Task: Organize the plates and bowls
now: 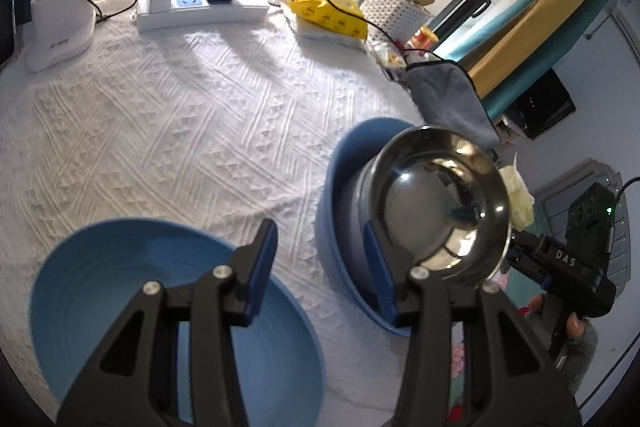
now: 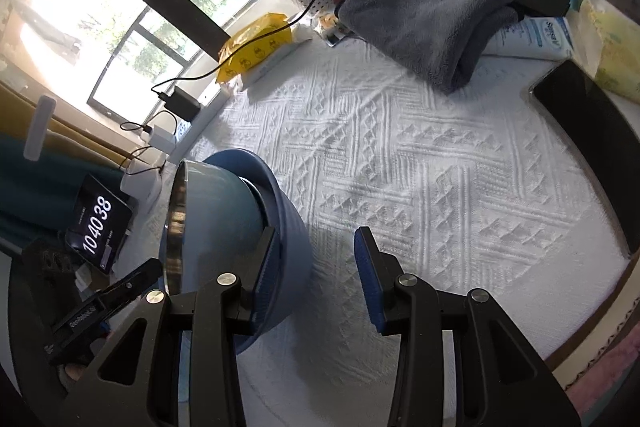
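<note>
A steel bowl [image 1: 440, 203] sits nested in a blue bowl [image 1: 340, 195] on the white tablecloth; both also show in the right wrist view, steel bowl [image 2: 200, 223] inside blue bowl [image 2: 280, 227]. A second blue bowl [image 1: 120, 291] lies under my left gripper [image 1: 320, 263], which is open and empty, its right finger beside the nested bowls. My right gripper [image 2: 316, 267] is open and empty, its left finger against the blue bowl's outer wall. The right gripper's body shows at the right of the left wrist view.
A power strip [image 1: 200, 7] with chargers and a white stand [image 1: 60, 23] line the far edge. A yellow pack [image 1: 328, 7], a white basket [image 1: 392, 7] and a grey towel [image 2: 432, 11] sit further right. A clock display [image 2: 98, 223] and a dark tablet [image 2: 592, 147] lie at the table's sides.
</note>
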Demonstrator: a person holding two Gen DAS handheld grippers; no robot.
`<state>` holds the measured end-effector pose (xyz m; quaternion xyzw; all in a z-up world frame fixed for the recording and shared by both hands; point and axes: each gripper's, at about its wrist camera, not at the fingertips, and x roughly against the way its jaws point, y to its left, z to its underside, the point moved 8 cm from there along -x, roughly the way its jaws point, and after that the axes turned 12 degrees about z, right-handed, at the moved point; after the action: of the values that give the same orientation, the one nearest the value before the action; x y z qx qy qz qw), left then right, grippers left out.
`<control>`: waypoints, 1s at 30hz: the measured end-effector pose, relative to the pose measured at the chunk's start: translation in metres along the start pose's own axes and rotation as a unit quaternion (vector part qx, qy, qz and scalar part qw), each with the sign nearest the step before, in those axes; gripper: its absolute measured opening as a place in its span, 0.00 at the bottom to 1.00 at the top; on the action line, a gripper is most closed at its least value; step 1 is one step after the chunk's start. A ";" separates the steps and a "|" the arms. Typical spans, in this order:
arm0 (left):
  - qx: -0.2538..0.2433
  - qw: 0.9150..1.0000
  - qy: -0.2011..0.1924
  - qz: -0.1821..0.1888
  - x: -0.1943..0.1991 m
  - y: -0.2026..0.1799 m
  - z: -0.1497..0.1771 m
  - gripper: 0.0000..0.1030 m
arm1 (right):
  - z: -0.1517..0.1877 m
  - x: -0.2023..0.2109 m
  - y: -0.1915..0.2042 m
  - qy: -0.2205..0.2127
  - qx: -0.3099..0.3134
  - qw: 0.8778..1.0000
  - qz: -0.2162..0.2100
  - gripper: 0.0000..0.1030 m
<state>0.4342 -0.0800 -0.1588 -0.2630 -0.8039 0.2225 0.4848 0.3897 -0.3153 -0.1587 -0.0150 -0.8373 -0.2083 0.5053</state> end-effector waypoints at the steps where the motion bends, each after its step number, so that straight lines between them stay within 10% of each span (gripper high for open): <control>1: -0.001 1.000 0.002 0.000 -0.001 0.001 0.000 0.45 | 0.001 -0.001 0.000 0.001 0.000 1.000 -0.001 0.40; 22: 0.002 1.000 0.014 -0.006 -0.018 0.010 0.005 0.43 | 0.003 -0.019 0.005 0.008 -0.003 1.000 -0.012 0.39; 30: -0.025 1.000 0.007 -0.004 -0.020 -0.003 0.006 0.15 | 0.003 -0.017 0.016 0.005 -0.002 0.999 -0.036 0.10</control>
<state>0.4362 -0.0958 -0.1723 -0.2736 -0.8069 0.1989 0.4842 0.3987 -0.2969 -0.1689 0.0149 -0.8345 -0.2278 0.5016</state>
